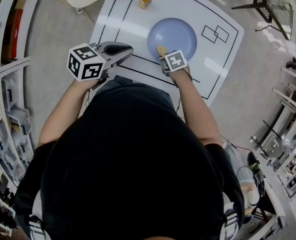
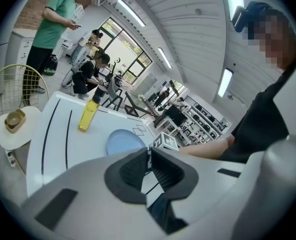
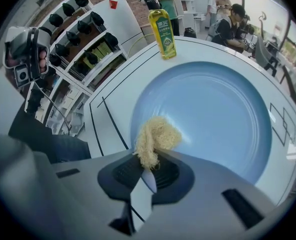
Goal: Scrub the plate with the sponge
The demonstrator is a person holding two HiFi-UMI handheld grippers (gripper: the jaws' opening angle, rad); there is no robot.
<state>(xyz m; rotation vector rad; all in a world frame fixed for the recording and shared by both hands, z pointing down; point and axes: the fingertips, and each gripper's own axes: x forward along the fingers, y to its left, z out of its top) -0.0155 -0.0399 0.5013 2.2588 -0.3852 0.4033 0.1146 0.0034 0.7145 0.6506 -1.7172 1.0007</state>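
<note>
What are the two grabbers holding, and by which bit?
The right gripper pinches the sponge by its near end, the rest poking out over the plate. The left gripper is shut on nothing.

No word, brand or number could be read anywhere. The bottle (image 3: 163, 26), at 12 o'clock of the plate (image 3: 223, 109), wore a green label with pale characters too small to make out, and a small red mark (image 3: 113, 4) sat on a white panel (image 3: 122, 23) at 10 o'clock of the bottle. The left cube (image 1: 86, 61) and right cube (image 1: 173, 61) bore only black-and-white square markers, and the table (image 1: 188, 4) carried black lines with two overlapping rectangles (image 1: 215, 33) at 3 o'clock of the plate, all without lettering.
</note>
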